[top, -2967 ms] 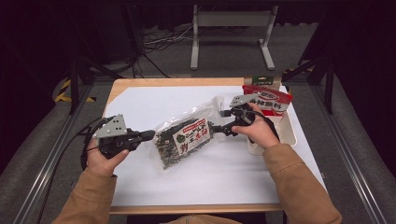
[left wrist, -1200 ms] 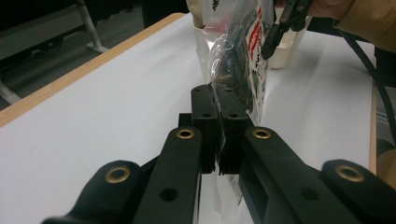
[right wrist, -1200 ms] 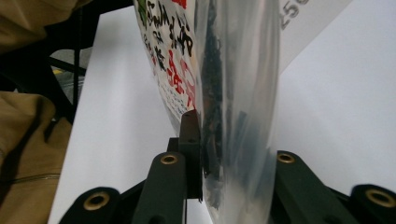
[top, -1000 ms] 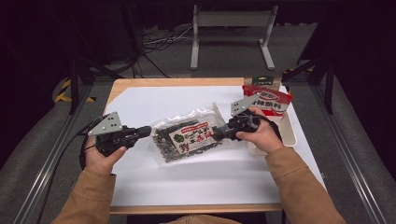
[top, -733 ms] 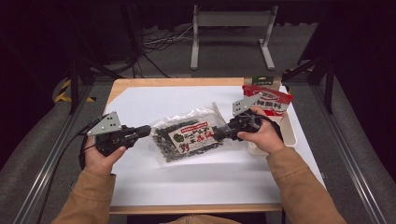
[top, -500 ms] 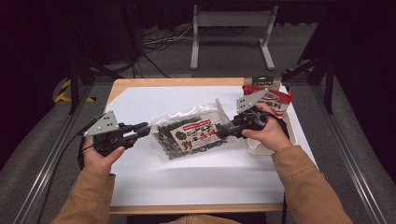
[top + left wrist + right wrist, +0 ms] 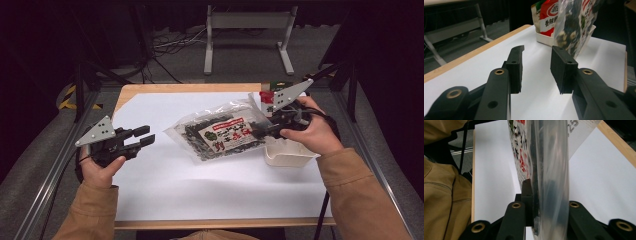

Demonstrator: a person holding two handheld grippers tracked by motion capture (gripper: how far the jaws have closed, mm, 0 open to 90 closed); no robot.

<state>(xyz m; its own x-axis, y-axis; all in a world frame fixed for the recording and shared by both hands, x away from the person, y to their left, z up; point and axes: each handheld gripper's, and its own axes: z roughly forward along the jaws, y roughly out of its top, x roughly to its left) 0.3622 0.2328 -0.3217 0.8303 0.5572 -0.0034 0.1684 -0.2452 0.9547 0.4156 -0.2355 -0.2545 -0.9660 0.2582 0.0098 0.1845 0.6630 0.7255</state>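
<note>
Here the right gripper [image 7: 258,131] is clamped on the right edge of the clear bag of dark snacks [image 7: 220,136], which hangs above the white sheet [image 7: 200,195] at the middle of the table (its label faces up). The left gripper [image 7: 145,137] sits well to the left, its jaws having just been opening, nothing between them. A white tray [image 7: 285,157] lies at the right, a red packet [image 7: 550,20] standing in it.
</note>
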